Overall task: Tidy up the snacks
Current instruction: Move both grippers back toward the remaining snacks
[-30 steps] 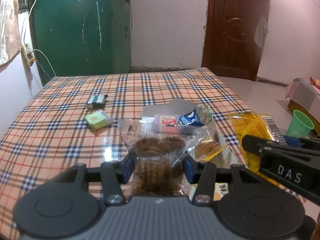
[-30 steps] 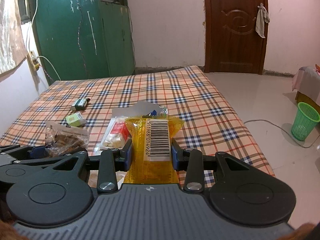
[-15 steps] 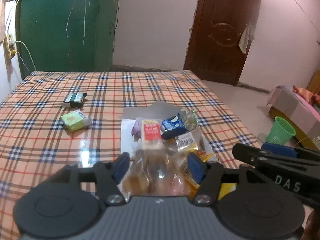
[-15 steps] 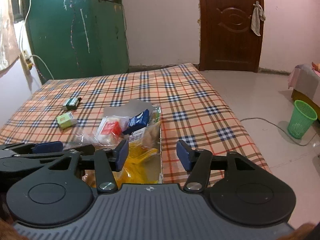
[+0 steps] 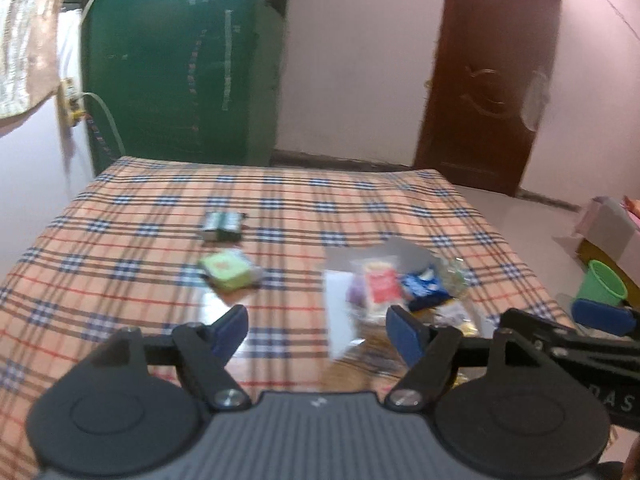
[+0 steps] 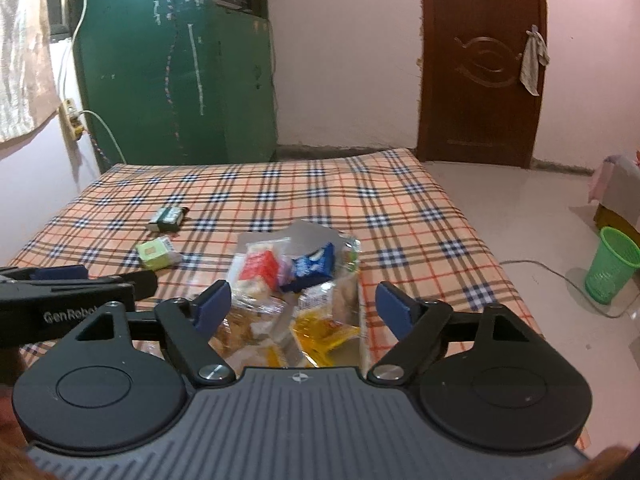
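Snack pile [image 6: 296, 280] is seen sharply only from the right wrist; both the left gripper [image 5: 318, 332] and the right gripper [image 6: 302, 304] are held apart, empty.

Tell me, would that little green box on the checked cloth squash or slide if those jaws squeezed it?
The green box looks like a small carton with flat faces and square edges, so it would probably keep its shape under a gentle squeeze. It seems light for its size. Lying flat on the cloth, it likely won't roll; a push would probably slide it, perhaps dragging the fabric.
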Demonstrator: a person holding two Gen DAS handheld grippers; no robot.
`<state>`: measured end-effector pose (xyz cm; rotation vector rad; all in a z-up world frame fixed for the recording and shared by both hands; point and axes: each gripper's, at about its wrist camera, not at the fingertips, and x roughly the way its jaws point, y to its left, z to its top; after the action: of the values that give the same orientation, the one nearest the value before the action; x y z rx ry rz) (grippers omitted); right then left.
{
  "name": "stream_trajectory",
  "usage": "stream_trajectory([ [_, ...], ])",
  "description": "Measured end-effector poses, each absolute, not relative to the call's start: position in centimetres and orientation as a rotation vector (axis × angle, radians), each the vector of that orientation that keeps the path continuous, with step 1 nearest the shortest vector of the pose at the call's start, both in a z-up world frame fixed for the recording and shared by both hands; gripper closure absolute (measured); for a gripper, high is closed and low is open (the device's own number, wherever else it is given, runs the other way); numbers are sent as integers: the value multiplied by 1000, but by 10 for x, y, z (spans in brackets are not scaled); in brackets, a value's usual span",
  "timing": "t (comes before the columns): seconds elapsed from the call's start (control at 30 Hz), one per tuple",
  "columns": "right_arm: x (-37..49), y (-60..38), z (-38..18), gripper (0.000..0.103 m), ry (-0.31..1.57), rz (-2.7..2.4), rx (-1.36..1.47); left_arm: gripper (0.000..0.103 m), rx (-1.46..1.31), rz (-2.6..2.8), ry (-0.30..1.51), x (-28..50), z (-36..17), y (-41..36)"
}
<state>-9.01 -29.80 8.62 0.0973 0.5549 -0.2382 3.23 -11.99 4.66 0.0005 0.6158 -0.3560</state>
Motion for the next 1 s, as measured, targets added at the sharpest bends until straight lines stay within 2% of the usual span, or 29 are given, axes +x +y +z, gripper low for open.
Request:
stream_trajectory([
  [1.0, -3, -192, 88, 0, 567, -23, -5, 25, -58, -138, 633, 69, 46, -27],
])
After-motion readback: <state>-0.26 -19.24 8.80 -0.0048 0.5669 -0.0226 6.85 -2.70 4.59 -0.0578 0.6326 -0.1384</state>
